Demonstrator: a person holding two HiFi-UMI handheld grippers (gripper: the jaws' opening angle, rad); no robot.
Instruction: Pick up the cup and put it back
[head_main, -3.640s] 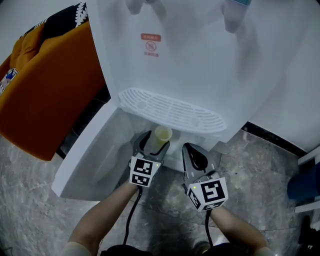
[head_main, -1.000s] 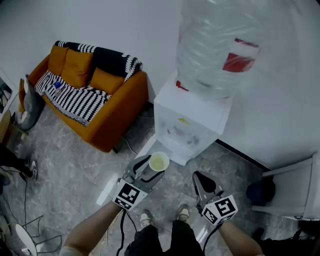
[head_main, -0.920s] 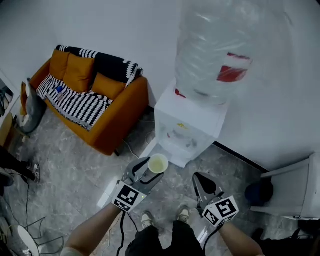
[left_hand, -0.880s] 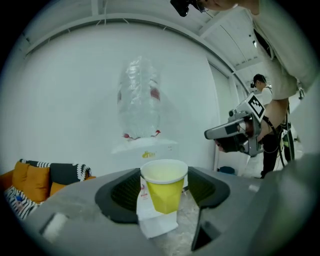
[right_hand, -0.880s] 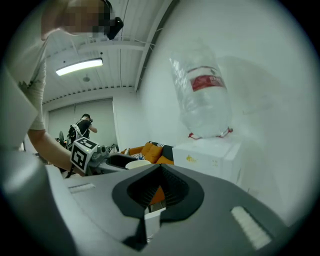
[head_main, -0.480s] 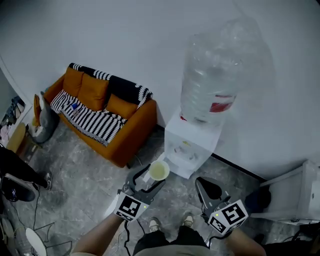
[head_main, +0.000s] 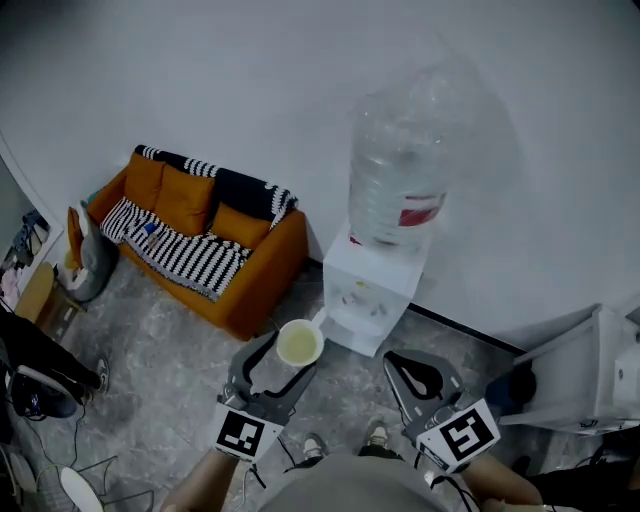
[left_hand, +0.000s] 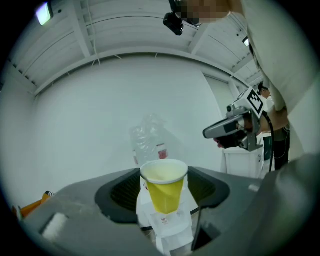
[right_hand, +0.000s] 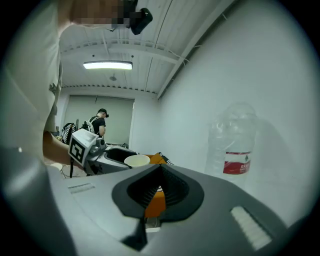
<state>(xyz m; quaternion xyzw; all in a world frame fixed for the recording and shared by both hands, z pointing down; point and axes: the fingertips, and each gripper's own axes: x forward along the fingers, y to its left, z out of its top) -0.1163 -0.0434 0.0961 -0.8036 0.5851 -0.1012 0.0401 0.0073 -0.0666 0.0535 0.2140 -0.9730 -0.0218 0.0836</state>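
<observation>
A yellow paper cup (head_main: 298, 343) with a white rim stands upright between the jaws of my left gripper (head_main: 283, 352), which is shut on it and holds it in the air over the floor. In the left gripper view the cup (left_hand: 164, 190) sits squarely between the black pads, with the dispenser behind it. My right gripper (head_main: 418, 376) hovers to the right at about the same height, shut, with nothing in it. From the right gripper view the cup (right_hand: 136, 160) shows at the left. The white water dispenser (head_main: 364, 294) with its clear bottle (head_main: 394, 170) stands against the wall beyond both grippers.
An orange sofa (head_main: 210, 245) with a striped blanket stands left of the dispenser. A white piece of furniture (head_main: 598, 385) is at the right. Bags and cables lie at the far left (head_main: 40, 370). A person (right_hand: 99, 122) stands far back in the room.
The view has pulled back from the dispenser, which looks smaller and farther. My left gripper with the cup has shifted slightly left. The right gripper stays shut beside it.
</observation>
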